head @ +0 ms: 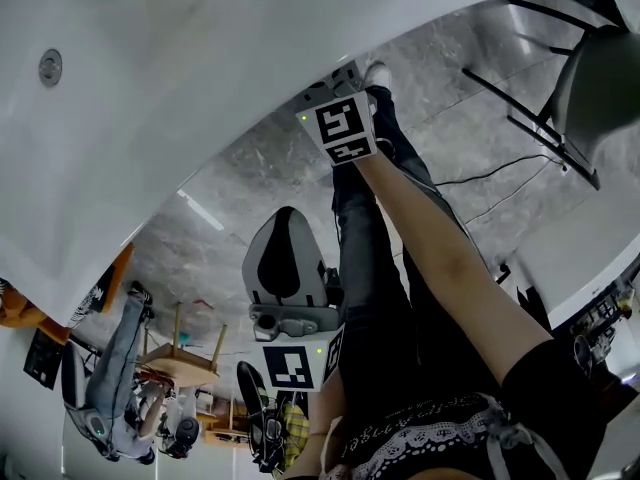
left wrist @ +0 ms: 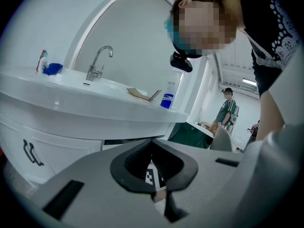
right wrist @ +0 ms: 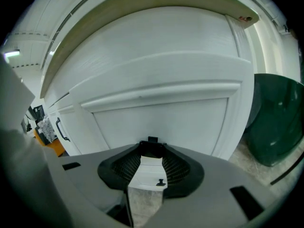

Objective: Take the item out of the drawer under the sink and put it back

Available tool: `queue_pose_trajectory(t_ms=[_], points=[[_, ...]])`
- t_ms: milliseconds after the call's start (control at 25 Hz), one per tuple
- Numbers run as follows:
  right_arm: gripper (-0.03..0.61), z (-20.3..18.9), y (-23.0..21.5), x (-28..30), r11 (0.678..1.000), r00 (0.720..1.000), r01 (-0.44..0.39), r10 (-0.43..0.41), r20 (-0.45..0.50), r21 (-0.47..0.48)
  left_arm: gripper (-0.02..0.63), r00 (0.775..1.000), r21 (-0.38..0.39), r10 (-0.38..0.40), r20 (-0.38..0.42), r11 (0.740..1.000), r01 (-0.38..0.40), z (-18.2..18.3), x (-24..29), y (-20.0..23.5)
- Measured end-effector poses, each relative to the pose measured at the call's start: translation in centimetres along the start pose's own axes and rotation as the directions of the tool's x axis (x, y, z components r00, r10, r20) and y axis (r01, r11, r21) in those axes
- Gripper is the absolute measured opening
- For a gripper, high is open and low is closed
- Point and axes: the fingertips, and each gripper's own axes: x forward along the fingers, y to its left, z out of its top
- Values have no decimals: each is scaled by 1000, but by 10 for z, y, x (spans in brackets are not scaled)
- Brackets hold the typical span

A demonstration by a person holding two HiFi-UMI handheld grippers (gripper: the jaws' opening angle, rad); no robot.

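The right gripper is facing the white cabinet under the sink with its jaws standing well apart and gripping nothing. Framed in the gap between them is a white front carrying a small dark knob, low down near the floor. The left gripper is hanging back beside the vanity, its jaws drawn nearly together at the tips and empty. It is looking up at the faucet and a blue cup on the counter. Every front in view is sitting closed and the item is showing nowhere, so it is probably lying inside the drawer, and the job appears to be only starting. The risks are gathering around that knob. It is small and the front is smooth, so jaws closing slightly off-line would be pinching air or skating off it. The gripper is also pointing downward, so a pull along that line could be dragging the front askew rather than straight out — it might stick or slip free. A dark green bin is standing just beside the cabinet and could get bumped.
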Motion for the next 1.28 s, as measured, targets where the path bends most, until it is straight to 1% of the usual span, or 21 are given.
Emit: queue_pose_trajectory(t_ms=[400,680,840,1160,1280], points=[[147,-27,7,-40,1000,998,-22,23,-56,13,3,1000,6,-5,15,1000,5,9,3,-1],[147,-50,12,-69,999,996,-26,29,-87,35,3,1000,0,-3,11,1000,3,6,7,0],[146,-52,12,-71,999,994,-43,46,-94,33,3,1000,-3,-2,17,1000,2,9,8,3],[146,-62,11,-85,998,994,-33,38,-107,46,3,1000,-13,7,13,1000,-7,10,10,5],[146,-67,12,-93,998,993,-39,44,-113,47,3,1000,-9,-5,13,1000,6,9,11,4]])
